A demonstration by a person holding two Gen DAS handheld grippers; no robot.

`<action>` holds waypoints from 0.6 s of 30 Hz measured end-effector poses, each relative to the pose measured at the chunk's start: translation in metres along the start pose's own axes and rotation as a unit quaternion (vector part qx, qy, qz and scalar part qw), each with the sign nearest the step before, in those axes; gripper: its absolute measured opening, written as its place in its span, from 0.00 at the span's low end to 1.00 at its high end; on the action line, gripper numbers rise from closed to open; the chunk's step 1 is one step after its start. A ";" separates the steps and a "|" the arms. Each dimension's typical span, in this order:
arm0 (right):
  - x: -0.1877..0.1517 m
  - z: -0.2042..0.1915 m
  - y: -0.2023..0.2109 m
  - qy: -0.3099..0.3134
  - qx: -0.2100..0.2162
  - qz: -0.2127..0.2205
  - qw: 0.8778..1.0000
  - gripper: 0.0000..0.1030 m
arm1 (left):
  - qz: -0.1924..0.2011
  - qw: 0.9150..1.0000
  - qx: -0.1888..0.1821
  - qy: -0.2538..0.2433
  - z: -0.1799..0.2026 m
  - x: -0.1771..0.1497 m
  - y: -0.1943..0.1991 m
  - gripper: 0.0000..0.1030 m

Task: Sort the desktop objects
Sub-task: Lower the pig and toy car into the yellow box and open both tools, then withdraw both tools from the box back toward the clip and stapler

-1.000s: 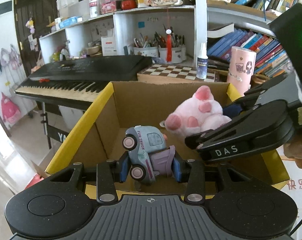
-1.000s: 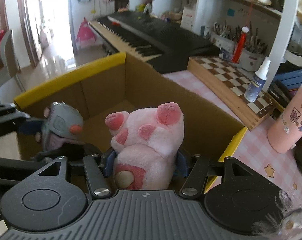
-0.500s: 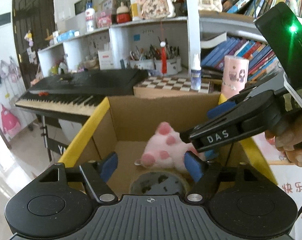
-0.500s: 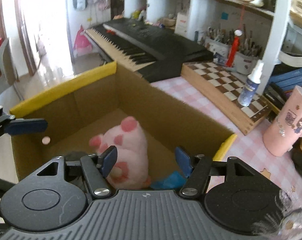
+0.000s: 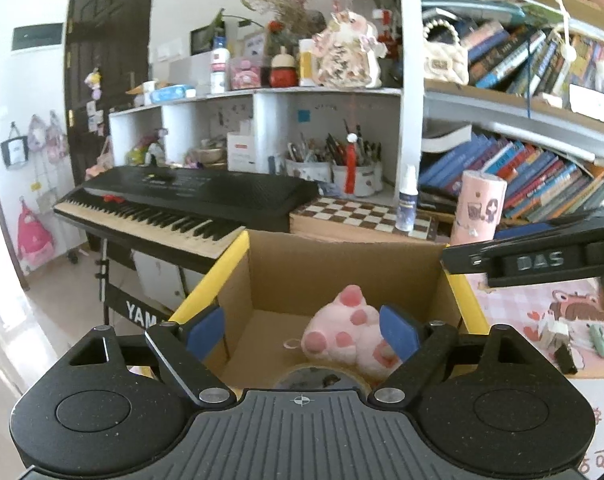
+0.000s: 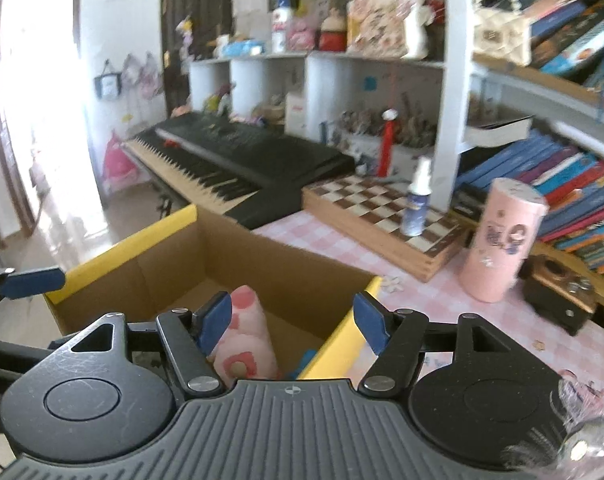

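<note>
Through my left wrist camera I look down into an open cardboard box (image 5: 342, 276) with yellow-edged flaps. My left gripper (image 5: 302, 330) hangs over its near edge, its blue pads spread wide and opening further, with nothing pinched between them. On the box floor lies a pink plush toy (image 5: 342, 334), paws up, toward the right side of the box and close to my right-hand pad but not gripped by it. Just below it, partly hidden by the gripper body, sits a grey rounded toy (image 5: 316, 378); too little shows for me to tell more about it. At the right of this view, the black arm of my right gripper (image 5: 542, 264) reaches in above the box's right flap. Through my right wrist camera, that gripper (image 6: 295, 322) also stands apart and is widening, empty, above the box's yellow right edge (image 6: 342, 340); the plush toy (image 6: 245, 344) rests inside the box below its left pad. Beyond the box, on a pink checked tabletop (image 6: 422, 300), stand a pink cylindrical tin (image 6: 502, 240), a chessboard (image 6: 382, 216) with a small spray bottle (image 6: 418, 204) on it, and a black keyboard (image 6: 241, 160).
</note>
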State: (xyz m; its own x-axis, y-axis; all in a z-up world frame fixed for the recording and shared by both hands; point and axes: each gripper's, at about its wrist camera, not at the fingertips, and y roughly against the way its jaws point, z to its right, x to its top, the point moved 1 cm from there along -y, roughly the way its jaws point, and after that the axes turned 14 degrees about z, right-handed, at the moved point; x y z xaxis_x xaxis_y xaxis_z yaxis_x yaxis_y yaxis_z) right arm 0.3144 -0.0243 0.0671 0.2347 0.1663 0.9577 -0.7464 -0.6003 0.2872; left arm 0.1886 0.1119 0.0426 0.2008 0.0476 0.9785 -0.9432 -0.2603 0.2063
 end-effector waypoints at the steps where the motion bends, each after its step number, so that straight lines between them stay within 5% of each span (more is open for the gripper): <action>1: 0.000 0.001 0.005 -0.004 -0.007 0.005 1.000 0.63 | 0.002 1.000 0.002 0.004 -0.002 0.000 0.003 0.85; 18: -0.036 -0.013 0.078 -0.040 -0.093 0.003 0.995 0.63 | 0.007 1.000 -0.021 0.015 -0.017 -0.015 0.051 0.89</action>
State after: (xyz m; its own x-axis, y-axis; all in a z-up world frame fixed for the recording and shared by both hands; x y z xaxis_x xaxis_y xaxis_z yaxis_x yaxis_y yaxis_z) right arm 0.2396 -0.0673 0.0556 0.2744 0.0957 0.9568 -0.8482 -0.4447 0.2877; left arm 0.1330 0.1141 0.0384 0.1800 0.0739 0.9809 -0.9563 -0.2205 0.1921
